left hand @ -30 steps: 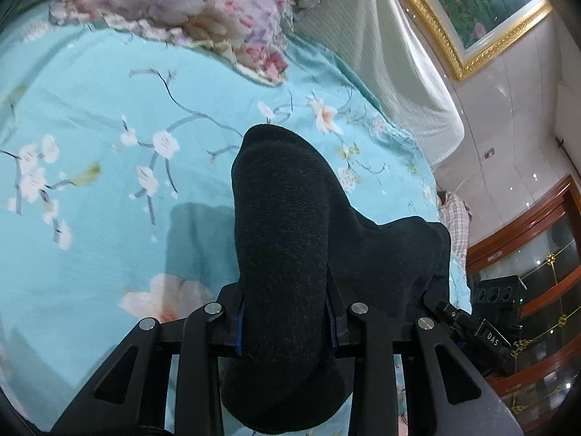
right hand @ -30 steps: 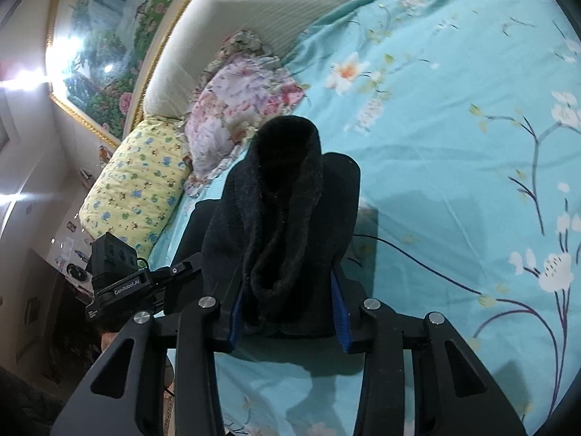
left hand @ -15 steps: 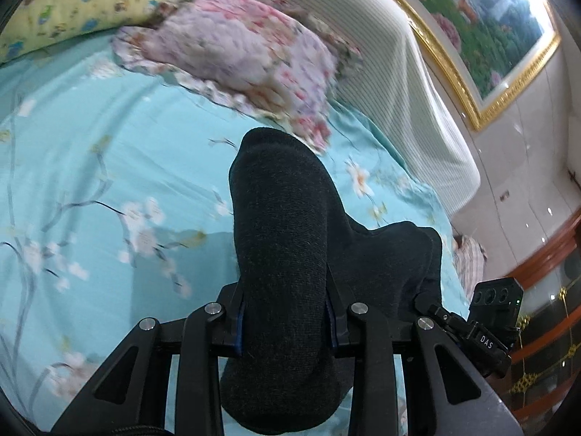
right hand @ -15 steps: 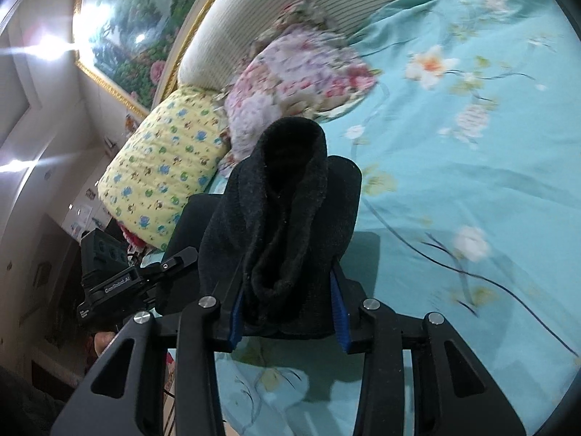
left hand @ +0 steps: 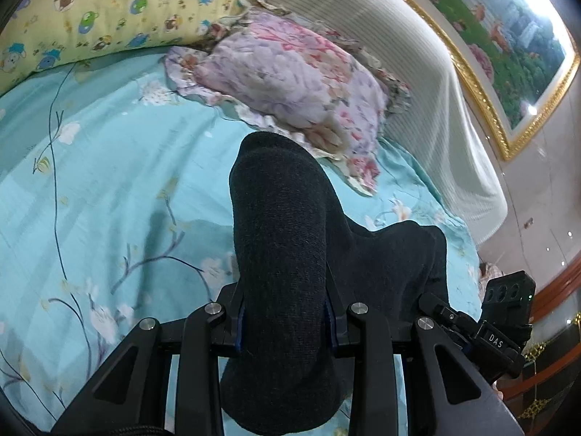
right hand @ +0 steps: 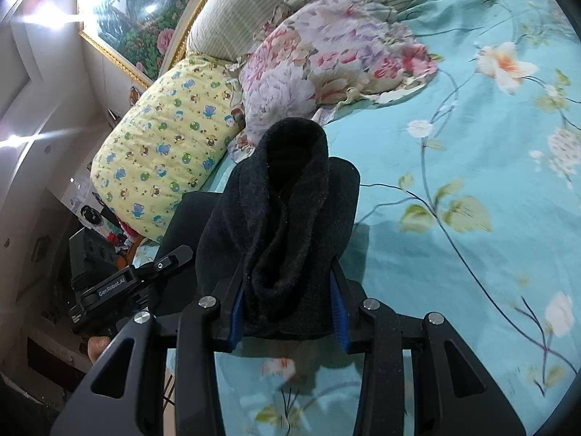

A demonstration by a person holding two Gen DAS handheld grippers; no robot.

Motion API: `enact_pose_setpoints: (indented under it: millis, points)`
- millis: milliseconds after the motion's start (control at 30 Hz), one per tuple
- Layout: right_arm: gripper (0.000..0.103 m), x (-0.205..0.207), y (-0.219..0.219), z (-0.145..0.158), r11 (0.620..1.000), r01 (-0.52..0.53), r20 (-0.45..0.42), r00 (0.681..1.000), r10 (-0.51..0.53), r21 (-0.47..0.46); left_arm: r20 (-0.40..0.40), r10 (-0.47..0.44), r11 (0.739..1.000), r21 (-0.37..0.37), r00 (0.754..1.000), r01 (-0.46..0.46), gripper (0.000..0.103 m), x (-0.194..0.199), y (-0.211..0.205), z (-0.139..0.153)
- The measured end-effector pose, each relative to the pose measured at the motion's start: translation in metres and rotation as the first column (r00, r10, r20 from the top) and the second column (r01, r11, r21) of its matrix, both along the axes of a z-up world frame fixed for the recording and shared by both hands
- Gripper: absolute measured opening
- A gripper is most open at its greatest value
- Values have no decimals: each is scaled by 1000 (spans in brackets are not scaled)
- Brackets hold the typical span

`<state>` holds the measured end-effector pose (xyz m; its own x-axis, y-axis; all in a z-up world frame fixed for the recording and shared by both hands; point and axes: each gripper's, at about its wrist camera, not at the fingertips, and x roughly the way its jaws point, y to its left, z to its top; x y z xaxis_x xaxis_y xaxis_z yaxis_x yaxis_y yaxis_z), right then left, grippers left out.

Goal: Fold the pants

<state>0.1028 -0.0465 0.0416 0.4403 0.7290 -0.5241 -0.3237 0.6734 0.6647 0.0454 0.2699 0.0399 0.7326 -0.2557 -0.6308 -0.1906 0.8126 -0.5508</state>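
Note:
The pants are dark charcoal knit cloth, held up above the turquoise flowered bedsheet. My left gripper is shut on a thick bunched fold of them, which bulges forward over the jaws and hides the fingertips. The cloth stretches off to the right toward the other gripper's body. In the right wrist view the pants fill my right gripper, shut on a rolled, hollow bundle of the same cloth. The left gripper's body shows at the left, with cloth hanging between the two.
A pink-and-lilac flowered pillow and a yellow cartoon-print pillow lie at the head of the bed, close ahead. Behind them rise a striped headboard and a gold-framed painting. Dark wooden furniture stands beyond the bed's right edge.
Both grippers have carried the pants across the bed toward the pillows, which now look much nearer. The grips on the cloth are unchanged.

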Motion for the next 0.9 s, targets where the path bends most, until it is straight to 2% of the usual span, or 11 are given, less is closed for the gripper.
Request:
enact_pose_setpoints:
  millis: [233,367,500,633,733,900]
  points:
    - [41,21,24,-11,999,-30,-15,999,29,-24,-27,22,1000,1,999,-22,32,8,15,-14]
    - [41,26,24,-18,999,-31,-31,999,30,-18,-35,23,1000,15,999,-23,34,9,15,-20]
    - [47,29,19,-27,1000,-22,-49,999,20,-22,-56,36,999,16,998,-35,45,9,16,-29]
    - [60,30,14,-38,999,-5,-71,997,2,-35,-68,49,999,23,997,-47,53,7,17,-36]
    - [73,30,13,-43,999,12,-81,997,-15,-47,-75,58,997,57,995,-54,64,6,16,-36]
    - [77,32,11,-46,999,21,-89,996,-26,-49,-84,70,995,78,994,-63,74,1,17,-35]
